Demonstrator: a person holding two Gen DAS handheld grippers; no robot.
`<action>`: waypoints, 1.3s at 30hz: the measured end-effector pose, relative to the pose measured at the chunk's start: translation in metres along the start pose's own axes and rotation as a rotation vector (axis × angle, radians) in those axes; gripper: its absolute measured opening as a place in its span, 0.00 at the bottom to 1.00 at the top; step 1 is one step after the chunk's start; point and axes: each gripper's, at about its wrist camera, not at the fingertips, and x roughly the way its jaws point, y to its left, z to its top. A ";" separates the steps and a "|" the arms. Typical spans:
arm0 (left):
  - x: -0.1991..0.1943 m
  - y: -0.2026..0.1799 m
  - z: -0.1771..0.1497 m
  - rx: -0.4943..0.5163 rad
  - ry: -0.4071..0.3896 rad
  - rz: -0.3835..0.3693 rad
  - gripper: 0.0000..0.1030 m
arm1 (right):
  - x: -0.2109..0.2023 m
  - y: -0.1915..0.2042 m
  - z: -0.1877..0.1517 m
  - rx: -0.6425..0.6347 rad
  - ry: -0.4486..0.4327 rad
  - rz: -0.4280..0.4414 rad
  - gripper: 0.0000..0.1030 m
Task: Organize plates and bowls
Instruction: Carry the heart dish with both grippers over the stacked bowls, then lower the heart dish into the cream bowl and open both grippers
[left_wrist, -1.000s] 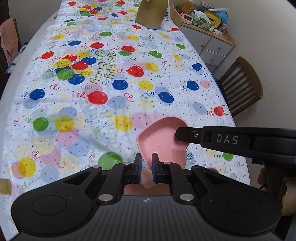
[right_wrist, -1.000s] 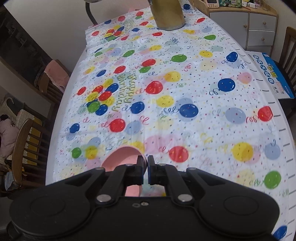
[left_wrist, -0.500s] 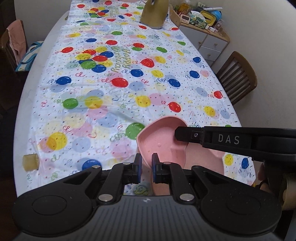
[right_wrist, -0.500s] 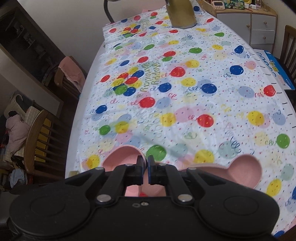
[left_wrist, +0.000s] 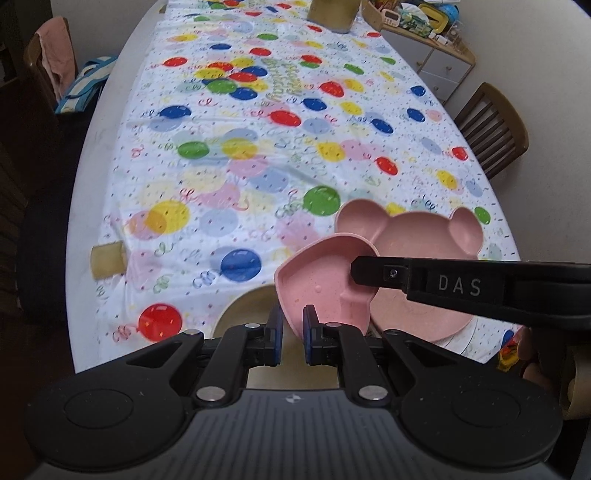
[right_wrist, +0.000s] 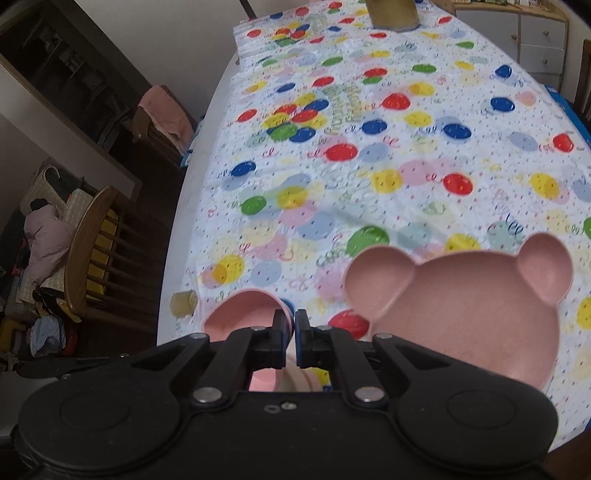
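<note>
While clamped from both sides, heart-shaped pink bowl (left_wrist: 321, 288) hangs above near end of worktop (left_wrist: 96, 155). Left tool (left_wrist: 291, 332) closed on bowl's near rim, blue pads pinching wall between them. Right tool (right_wrist: 291, 334) likewise nearly closed, pads gripping rim of same bowl (right_wrist: 240, 314), seen low and left in right wrist view; its black finger marked DAS reaches across bowl's right edge in left wrist view. Bowl tilted, hollow facing left camera, overlapping near-left ear of bear-shaped pink plate (left_wrist: 413, 240). Whether bowl touches plate, cannot tell. Plate (right_wrist: 461, 302) flat on balloon tablecloth (left_wrist: 258, 147) at near right corner, two round ear compartments pointing away. Beige round dish (left_wrist: 247, 306) partly visible beneath left tool, just beside bowl. Small tan block (left_wrist: 107, 258) on cloth's left edge. Tan container (left_wrist: 334, 14) at far end. Wooden chair (left_wrist: 491, 129) to right, set of drawers (left_wrist: 439, 70) beyond. Another chair (right_wrist: 96, 251) to left.
</note>
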 end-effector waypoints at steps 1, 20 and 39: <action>0.002 0.003 -0.003 -0.002 0.007 0.005 0.10 | 0.003 0.002 -0.004 0.001 0.011 0.001 0.03; 0.033 0.012 -0.028 0.042 0.087 0.073 0.10 | 0.044 0.012 -0.050 0.009 0.107 -0.036 0.05; 0.043 0.014 -0.032 0.037 0.105 0.090 0.10 | 0.044 0.014 -0.054 0.011 0.113 -0.036 0.18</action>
